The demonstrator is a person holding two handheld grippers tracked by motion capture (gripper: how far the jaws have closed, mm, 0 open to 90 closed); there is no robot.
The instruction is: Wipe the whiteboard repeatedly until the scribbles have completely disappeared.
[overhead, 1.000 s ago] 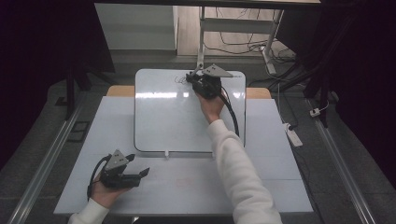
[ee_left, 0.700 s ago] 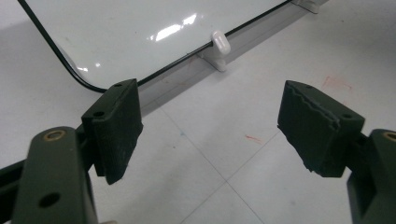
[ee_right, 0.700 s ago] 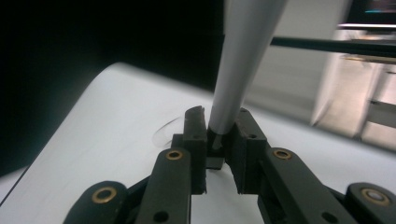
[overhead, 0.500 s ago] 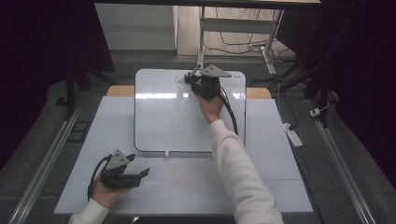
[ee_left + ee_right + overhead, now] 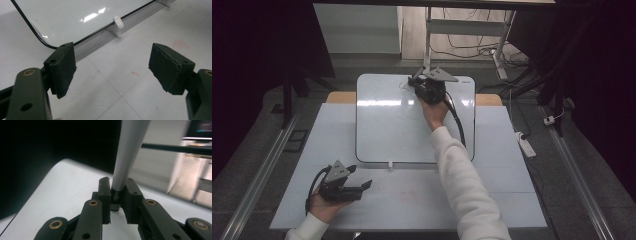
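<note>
Right gripper (image 5: 416, 80) is clenching a white marker (image 5: 126, 157) between its jaws, working at the far edge of the whiteboard (image 5: 387, 125), where faint pen marks (image 5: 403, 86) are showing just beside it. Left gripper (image 5: 362, 186) is resting on the white table (image 5: 507, 190) near the board's front edge, jaws spread wide and holding nothing.

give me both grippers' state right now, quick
left gripper: open, nothing between its fingers
right gripper: shut on a marker at the whiteboard
</note>
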